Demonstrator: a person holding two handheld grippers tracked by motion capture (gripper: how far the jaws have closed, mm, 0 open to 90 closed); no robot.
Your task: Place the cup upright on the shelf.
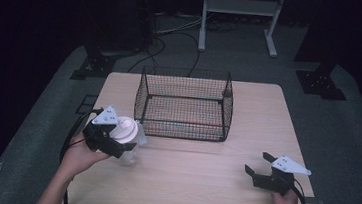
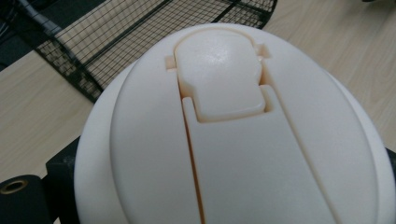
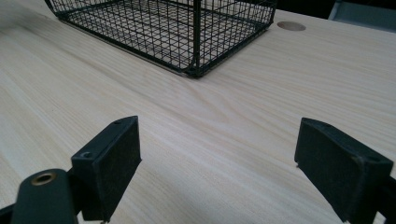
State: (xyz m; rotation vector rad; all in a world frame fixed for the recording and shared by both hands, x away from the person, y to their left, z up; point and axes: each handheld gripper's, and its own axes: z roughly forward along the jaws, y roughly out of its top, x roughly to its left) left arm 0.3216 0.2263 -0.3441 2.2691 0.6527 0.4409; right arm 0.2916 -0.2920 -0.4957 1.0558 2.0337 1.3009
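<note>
Left gripper (image 1: 123,146) clamps the clear plastic bottle with its round cream flip-top lid (image 2: 233,135), just off the black wire-mesh basket's (image 1: 184,105) front-left corner; right gripper (image 3: 218,170) gapes wide, idle, further from it. Risk: the smooth lid slipping, or the bottle striking the basket rim

A cream-white lid (image 2: 233,140) is topping a clear bottle (image 1: 131,150); the black wire-mesh basket (image 1: 185,104) is showing a grid pattern; the pale wood-grain table (image 1: 201,179) is lying beneath.
</note>
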